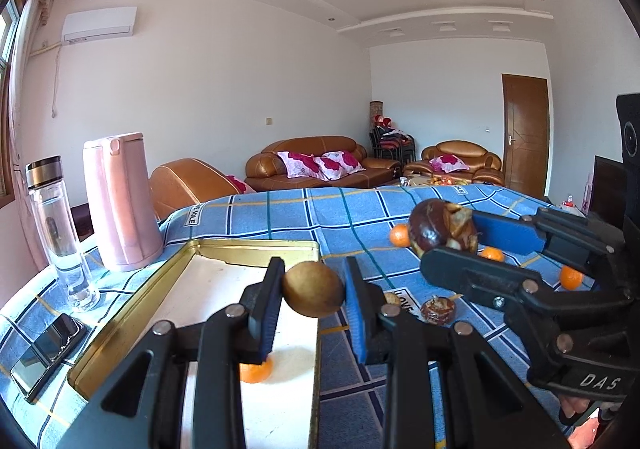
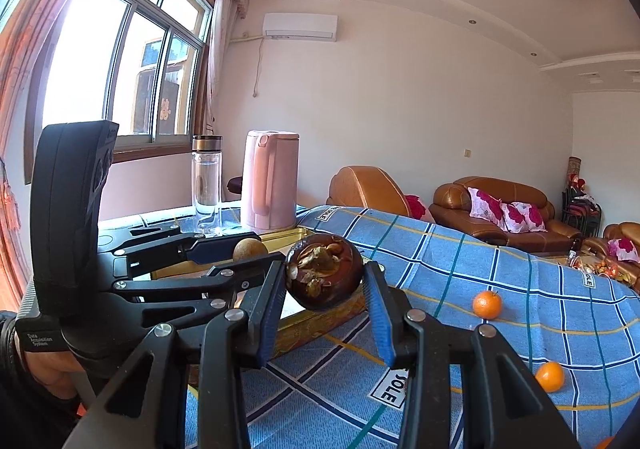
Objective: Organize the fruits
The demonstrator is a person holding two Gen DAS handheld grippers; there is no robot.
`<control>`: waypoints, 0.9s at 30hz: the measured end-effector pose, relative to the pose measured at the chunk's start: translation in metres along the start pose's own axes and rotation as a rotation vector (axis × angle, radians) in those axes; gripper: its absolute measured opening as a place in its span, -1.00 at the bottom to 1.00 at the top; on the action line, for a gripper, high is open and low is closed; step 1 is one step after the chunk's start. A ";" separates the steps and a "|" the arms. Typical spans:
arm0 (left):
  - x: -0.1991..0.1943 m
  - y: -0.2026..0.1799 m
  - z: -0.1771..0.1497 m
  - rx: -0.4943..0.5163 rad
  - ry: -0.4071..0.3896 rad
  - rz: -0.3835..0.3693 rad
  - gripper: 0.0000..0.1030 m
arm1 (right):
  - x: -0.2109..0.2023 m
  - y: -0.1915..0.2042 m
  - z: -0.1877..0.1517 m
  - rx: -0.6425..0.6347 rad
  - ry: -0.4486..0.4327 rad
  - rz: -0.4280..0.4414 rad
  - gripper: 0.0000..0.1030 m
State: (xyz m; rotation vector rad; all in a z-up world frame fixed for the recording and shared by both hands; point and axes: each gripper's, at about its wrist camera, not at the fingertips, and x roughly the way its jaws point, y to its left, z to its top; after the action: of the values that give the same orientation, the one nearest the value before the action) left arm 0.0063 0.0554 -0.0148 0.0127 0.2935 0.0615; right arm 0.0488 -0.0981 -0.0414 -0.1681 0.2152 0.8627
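Left tool (image 1: 313, 295), angled slightly downward, is clamped on a round tan-brown fruit (image 1: 313, 289) above the gold-rimmed rectangular metal tray (image 1: 120, 323). Right tool (image 2: 326, 295), likewise tilted slightly down, is clamped on a dark brown glossy mangosteen (image 2: 325, 276) at the tray's 3 o'clock edge. Small orange citrus fruits (image 2: 487, 304) lie on the blue checked tabletop (image 2: 520, 289) at 3 o'clock.

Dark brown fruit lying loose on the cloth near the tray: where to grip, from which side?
Pinch the dark brown fruit across its rounded sides, coming from above. It sits low on the blue checked cloth with its crusty top up, so the sides look the smoothest hold. Both grippers are already full.
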 end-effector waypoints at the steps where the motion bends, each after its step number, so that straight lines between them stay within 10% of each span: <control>1: 0.001 0.003 -0.001 -0.005 0.003 0.005 -0.40 | 0.003 0.002 0.001 -0.003 0.003 0.004 -0.20; 27: 0.012 0.102 -0.026 -0.140 0.124 0.194 -0.41 | 0.066 0.054 0.007 -0.067 0.100 0.131 -0.20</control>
State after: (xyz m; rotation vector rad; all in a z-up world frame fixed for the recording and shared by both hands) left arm 0.0047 0.1585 -0.0409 -0.1016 0.4106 0.2762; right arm 0.0499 -0.0135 -0.0551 -0.2626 0.2930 0.9938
